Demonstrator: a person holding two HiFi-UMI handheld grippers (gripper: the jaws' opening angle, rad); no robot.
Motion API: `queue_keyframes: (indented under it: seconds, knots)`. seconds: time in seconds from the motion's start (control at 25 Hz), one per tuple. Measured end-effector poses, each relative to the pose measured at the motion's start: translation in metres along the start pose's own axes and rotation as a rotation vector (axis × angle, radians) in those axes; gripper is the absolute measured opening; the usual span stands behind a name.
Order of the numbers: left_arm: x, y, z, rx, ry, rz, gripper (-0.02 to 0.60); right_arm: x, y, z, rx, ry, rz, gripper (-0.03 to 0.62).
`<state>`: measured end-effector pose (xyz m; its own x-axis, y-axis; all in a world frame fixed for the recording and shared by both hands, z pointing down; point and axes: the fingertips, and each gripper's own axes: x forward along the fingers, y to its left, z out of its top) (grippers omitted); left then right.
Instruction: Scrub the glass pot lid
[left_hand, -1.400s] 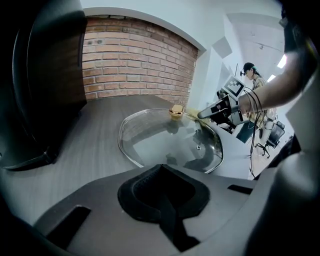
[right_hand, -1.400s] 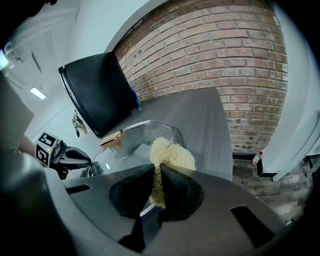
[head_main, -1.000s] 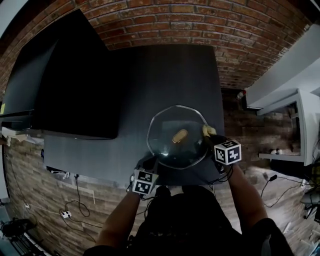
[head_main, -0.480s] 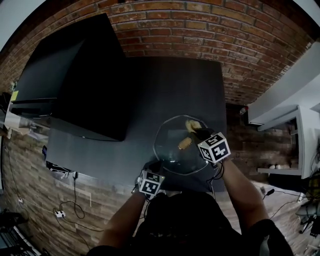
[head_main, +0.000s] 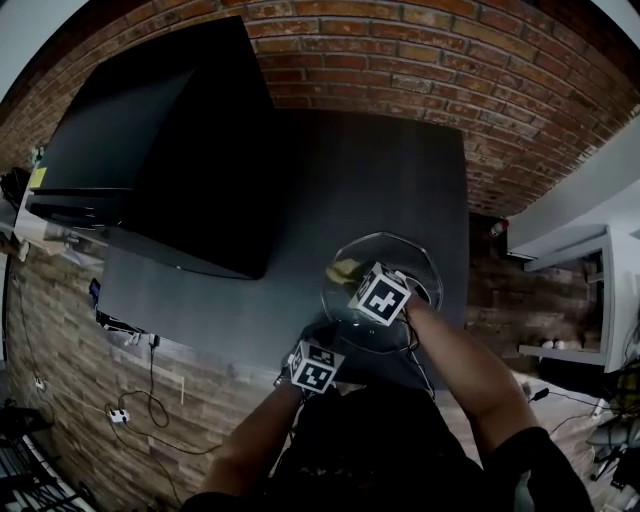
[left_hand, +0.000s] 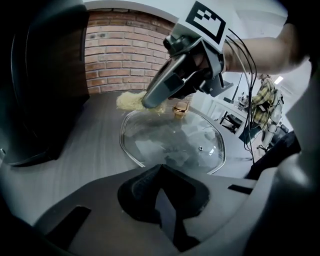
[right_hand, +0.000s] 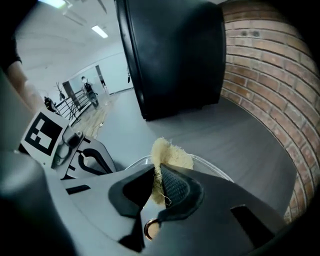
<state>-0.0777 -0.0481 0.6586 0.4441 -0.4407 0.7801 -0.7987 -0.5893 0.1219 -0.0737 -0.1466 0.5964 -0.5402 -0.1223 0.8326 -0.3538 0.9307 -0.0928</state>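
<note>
Pinching the near rim of the glass pot lid, left hand-held gripper jaws closed. Lid flat on dark tabletop. Right hand-held gripper clamps yellow fibrous scrub pad against the lid's far-left rim. Black box beyond.

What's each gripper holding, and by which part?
The right gripper pinches a pale yellow fibrous scrub pad by one end; the left gripper appears clamped on the round glass pot lid at its near rim.
</note>
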Motion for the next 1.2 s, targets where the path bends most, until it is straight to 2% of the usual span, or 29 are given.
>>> queue_keyframes:
  seconds: [0.36,0.48,0.6,0.76,1.2]
  knots:
    - [0.0,0.0,0.001,0.0,0.01,-0.025,0.034,0.041,0.016,-0.004,-0.11,0.203,0.059,0.041]
    - [0.0,0.0,0.001,-0.001,0.014,-0.023,0.034,0.048,0.012,-0.009,-0.074,0.266,0.081,0.041]
    - [-0.001,0.001,0.001,-0.006,0.016,-0.019,0.034,0.049,0.01,-0.007,-0.029,0.286,0.113,0.041]
    - [-0.002,0.001,0.0,-0.017,0.019,-0.019,0.034,0.039,-0.007,-0.012,0.027,0.324,0.084,0.041]
    - [0.0,0.003,0.0,-0.033,0.031,-0.018,0.034,0.022,-0.061,-0.027,0.196,0.236,0.042,0.041]
